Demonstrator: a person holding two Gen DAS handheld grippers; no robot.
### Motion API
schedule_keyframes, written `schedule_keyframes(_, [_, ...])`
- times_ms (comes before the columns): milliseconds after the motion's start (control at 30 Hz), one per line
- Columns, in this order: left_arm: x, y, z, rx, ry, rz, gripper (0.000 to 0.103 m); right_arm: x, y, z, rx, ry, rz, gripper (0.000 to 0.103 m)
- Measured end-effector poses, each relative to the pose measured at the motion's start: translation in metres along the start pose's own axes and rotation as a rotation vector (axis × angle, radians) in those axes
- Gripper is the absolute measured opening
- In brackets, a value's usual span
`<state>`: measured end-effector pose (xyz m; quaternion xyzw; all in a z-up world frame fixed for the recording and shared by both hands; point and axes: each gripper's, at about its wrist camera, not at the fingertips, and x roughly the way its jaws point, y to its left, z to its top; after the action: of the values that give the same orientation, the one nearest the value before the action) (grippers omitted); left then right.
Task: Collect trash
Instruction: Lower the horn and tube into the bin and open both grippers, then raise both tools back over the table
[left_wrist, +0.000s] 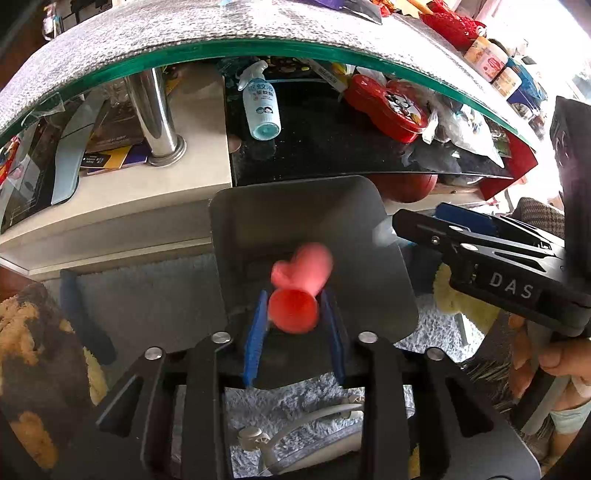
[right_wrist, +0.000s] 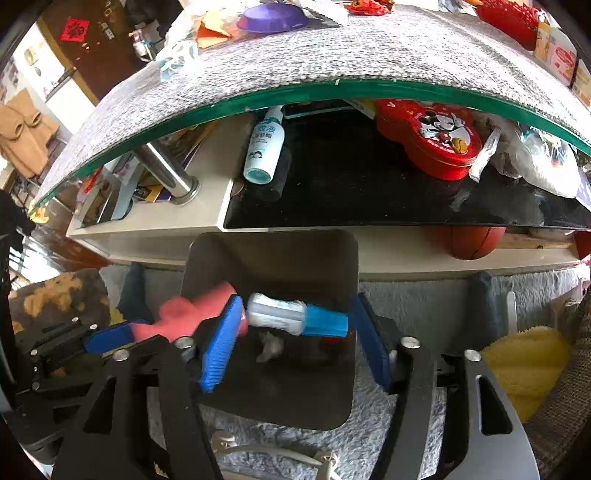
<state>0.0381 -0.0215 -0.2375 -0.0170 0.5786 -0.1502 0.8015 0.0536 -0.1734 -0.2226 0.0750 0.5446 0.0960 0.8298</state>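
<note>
Looking down the left gripper (left_wrist: 295, 314), its blue fingers (left_wrist: 255, 332) stand partly apart over a grey trash bin (left_wrist: 369, 295) on the pale shaggy rug (left_wrist: 147, 295). A pink and red plastic item (left_wrist: 299, 288), blurred, sits between the fingers above the bin's mouth; the right finger seems just clear of it, and whether the left one presses on it I cannot tell. At right, the right gripper (left_wrist: 417, 225) reaches in over the bin's rim, a person's hand (left_wrist: 561, 362) around its handle. Behind the bin stands a low glass-topped counter (left_wrist: 258, 48), with a white spray bottle (left_wrist: 260, 103) lying on its dark lower shelf beside a red tin (left_wrist: 388, 107); a basketball (left_wrist: 413, 186) rests under that shelf.

From the right wrist, the right gripper (right_wrist: 291, 339) has its fingers (right_wrist: 221, 343) wide apart over the same trash bin (right_wrist: 347, 369). A small white bottle with a blue cap (right_wrist: 295, 314), blurred, lies crosswise between them above the opening; the fingers do not appear to press on it. Some crumpled pale trash (right_wrist: 269, 347) lies inside the bin. At left, the left gripper (right_wrist: 122, 334) comes in with the pink item (right_wrist: 192, 310) at its tip over the bin's edge. The spray bottle (right_wrist: 264, 147), the red tin (right_wrist: 432, 136) with a cartoon mouse on it, and the basketball (right_wrist: 476, 242) show under the counter (right_wrist: 295, 62). A yellow cloth (right_wrist: 524, 365) lies at right on the rug (right_wrist: 406, 302).
</note>
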Motion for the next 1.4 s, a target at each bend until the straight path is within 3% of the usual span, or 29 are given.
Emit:
schedule_keyframes(167, [-0.002, 0.005, 0.002, -0.021, -0.010, 0.015, 0.053, -0.002, -0.009, 0.003, 0.029, -0.015, -0.028, 0.079])
schedule_keyframes(233, [-0.005, 0.008, 0.004, -0.029, -0.020, 0.030, 0.069, -0.004, -0.011, 0.004, 0.031, -0.023, -0.057, 0.083])
schedule_keyframes(333, [-0.010, 0.010, 0.007, -0.033, -0.034, 0.050, 0.079, -0.006, -0.014, 0.005, 0.031, -0.034, -0.092, 0.091])
schedule_keyframes(400, [-0.013, 0.011, 0.009, -0.031, -0.046, 0.063, 0.082, -0.007, -0.015, 0.007, 0.033, -0.039, -0.098, 0.091])
schedule_keyframes(800, [-0.046, 0.009, 0.027, -0.046, -0.120, 0.059, 0.085, -0.038, -0.015, 0.026, 0.069, -0.097, -0.072, 0.091])
schedule_keyframes(1100, [-0.087, 0.008, 0.068, -0.051, -0.227, 0.089, 0.087, -0.084, -0.011, 0.080, 0.048, -0.215, -0.066, 0.092])
schedule_keyframes(1400, [-0.093, 0.024, 0.127, -0.104, -0.263, 0.099, 0.087, -0.080, -0.013, 0.137, 0.023, -0.251, -0.088, 0.092])
